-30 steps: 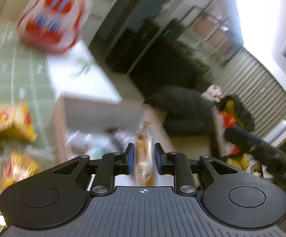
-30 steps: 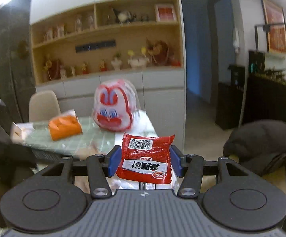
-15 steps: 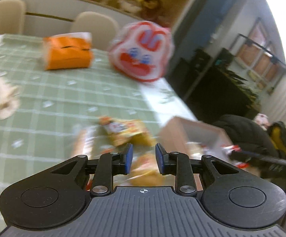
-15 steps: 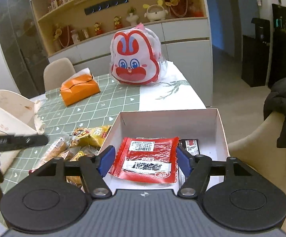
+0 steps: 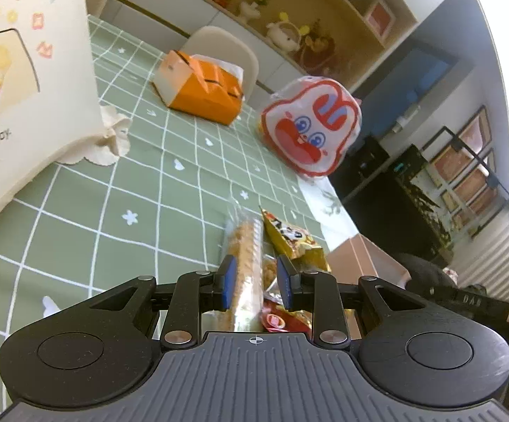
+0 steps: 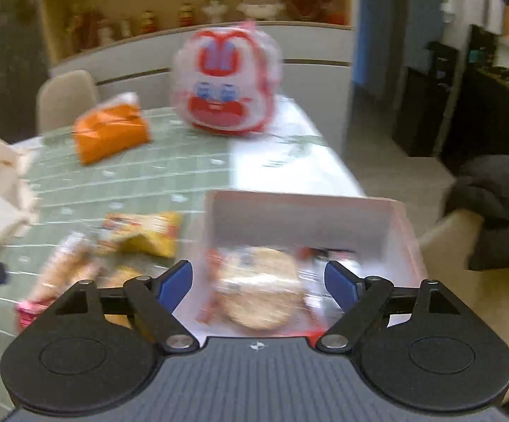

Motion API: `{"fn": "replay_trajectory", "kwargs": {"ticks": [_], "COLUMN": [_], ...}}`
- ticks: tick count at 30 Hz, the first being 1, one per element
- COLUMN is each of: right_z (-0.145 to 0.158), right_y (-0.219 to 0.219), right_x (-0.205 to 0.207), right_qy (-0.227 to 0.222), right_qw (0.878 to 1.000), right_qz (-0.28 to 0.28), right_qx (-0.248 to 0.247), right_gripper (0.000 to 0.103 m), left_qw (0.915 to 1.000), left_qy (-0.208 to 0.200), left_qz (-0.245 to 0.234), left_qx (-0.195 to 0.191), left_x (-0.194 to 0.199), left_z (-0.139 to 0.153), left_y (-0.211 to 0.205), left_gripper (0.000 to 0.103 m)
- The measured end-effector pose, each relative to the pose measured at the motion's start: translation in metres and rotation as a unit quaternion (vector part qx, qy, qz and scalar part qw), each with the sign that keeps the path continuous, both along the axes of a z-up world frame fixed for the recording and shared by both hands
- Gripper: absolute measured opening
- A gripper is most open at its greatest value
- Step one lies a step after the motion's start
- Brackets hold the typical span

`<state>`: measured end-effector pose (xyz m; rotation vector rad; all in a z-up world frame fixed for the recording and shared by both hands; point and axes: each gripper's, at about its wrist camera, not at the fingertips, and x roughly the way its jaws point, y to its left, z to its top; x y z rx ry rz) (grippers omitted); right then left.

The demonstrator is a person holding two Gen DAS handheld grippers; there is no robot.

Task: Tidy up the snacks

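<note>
Snack packets point(image 5: 291, 242) lying on green checked tablecloth point(image 5: 141, 190) beside white box point(image 6: 303, 218), crinkled, yellow and clear; left gripper point(image 5: 256, 281) part-open straddling biscuit sleeve point(image 5: 245, 260), right gripper point(image 6: 258, 283) released, opening over box.

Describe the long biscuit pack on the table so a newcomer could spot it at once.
Start at the green checked tablecloth and find the loose snacks beside the open white box. The biscuit pack is the clear sleeve of stacked tan biscuits lying between the left gripper's fingers. Unlike the crumpled yellow bag next to it, it is long, narrow and see-through.
</note>
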<state>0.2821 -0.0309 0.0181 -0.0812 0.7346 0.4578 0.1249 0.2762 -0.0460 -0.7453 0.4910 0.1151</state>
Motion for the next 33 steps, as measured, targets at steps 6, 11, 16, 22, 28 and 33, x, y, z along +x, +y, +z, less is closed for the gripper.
{"fn": "replay_trajectory", "kwargs": {"ticks": [6,11,16,22,28,33], "right_z": [0.013,-0.015,-0.054,-0.051,-0.046,-0.039], "right_y": [0.103,0.186,0.199,0.165,0.135,0.101], "right_x": [0.012,0.056,0.101,0.057,-0.006,-0.048], "right_qy": [0.015,0.022,0.101,0.150,0.157,0.171], "right_qw": [0.997,0.993,0.990,0.986,0.980,0.970], "right_qz": [0.074,0.074,0.038,0.070,0.125,0.171], "right_qx": [-0.022,-0.084,-0.094,-0.028,-0.016,0.002], "right_gripper": [0.083,0.083,0.078,0.072,0.054,0.038], "left_qw": [0.9995,0.9994,0.9995,0.9988,0.9990,0.9984], "left_qy": [0.008,-0.004,0.015,0.041,0.027,0.028], "left_qz": [-0.001,0.029,0.026,-0.025,-0.027,-0.033], "left_qx": [0.031,0.018,0.001,0.004,0.022,0.036], "left_x": [-0.007,-0.021,-0.030,-0.040,-0.051,-0.054], "left_z": [0.001,0.005,0.004,0.002,0.012,0.018], "left_y": [-0.003,0.012,0.017,-0.007,-0.030,-0.045], "left_gripper": [0.029,0.029,0.029,0.029,0.029,0.029]}}
